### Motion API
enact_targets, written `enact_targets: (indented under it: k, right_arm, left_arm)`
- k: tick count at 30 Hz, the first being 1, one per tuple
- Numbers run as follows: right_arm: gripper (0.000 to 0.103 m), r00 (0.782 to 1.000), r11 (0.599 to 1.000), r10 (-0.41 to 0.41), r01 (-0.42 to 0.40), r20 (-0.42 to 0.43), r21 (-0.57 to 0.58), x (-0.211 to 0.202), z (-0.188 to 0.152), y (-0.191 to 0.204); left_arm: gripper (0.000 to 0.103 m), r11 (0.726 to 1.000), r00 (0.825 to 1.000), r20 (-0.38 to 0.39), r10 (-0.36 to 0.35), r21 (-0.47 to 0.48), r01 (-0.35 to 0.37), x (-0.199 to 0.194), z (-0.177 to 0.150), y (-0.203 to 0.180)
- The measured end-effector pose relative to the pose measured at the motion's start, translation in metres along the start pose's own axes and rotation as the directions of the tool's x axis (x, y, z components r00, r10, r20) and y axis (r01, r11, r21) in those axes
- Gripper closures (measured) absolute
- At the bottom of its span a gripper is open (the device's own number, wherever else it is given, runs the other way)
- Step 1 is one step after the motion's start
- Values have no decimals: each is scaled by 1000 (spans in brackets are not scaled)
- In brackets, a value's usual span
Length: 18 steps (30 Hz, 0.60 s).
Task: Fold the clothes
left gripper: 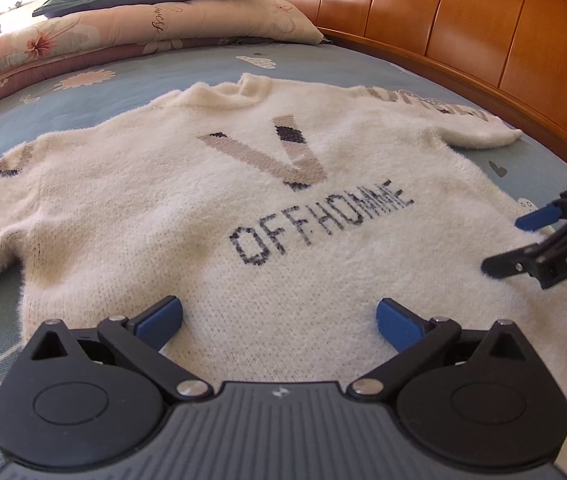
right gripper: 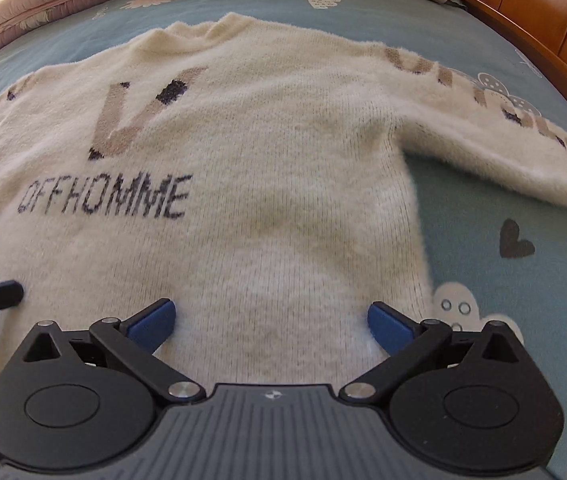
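Grippers hover side by side over the lower body of the cream sweater (left gripper: 211, 200), the left gripper (left gripper: 279, 320) and right gripper (right gripper: 269, 322) each with blue pads spread wide and nothing between them, both pointing up the garment toward its collar. Sweater lies flat, front up, sleeves spread, on the blue bedsheet (right gripper: 523, 280) near the wooden headboard (left gripper: 463, 28), reading "OFFHOMME" under a large "V"; the right gripper's body shows "DAS".

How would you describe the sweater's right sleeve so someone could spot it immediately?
On the blue bed sheet beside the wooden headboard lies a cream sweater. Its right sleeve stretches sideways toward the headboard, marked by beige and dark letters along its length.
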State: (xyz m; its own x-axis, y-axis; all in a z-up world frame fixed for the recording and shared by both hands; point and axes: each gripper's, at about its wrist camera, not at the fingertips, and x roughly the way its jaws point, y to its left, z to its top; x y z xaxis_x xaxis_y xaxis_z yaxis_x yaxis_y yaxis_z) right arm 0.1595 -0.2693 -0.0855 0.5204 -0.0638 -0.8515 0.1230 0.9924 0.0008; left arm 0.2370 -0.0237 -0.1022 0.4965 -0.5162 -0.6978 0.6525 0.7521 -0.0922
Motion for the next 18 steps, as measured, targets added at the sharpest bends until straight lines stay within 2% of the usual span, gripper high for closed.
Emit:
enact_targets:
  k: [2, 5, 10, 14, 16, 18]
  right_arm:
    - [0, 999, 1000, -15, 15, 32, 0, -18, -32, 3]
    - [0, 998, 998, -20, 16, 55, 63, -36, -67, 2]
    - [0, 996, 997, -36, 30, 84, 76, -44, -88, 6]
    - [0, 999, 996, -26, 23, 33, 89, -45, -67, 6]
    - [0, 996, 997, 4, -10, 84, 71, -49, -49, 9]
    - [0, 990, 999, 3, -7, 142, 32, -51, -24, 15]
  left_arm:
    - [1, 1000, 1000, 0, 1, 2, -1, 0, -1, 0]
    - [1, 1000, 1000, 1, 1, 2, -1, 0, -1, 0]
    - [1, 1000, 1000, 16, -6, 5, 6, 0, -4, 2]
    - [1, 1000, 1000, 22, -5, -4, 5, -1, -5, 1]
    - [1, 1000, 1000, 21, 0, 12, 0, 0, -5, 0]
    - [1, 1000, 1000, 18, 2, 19, -2, 0, -4, -1]
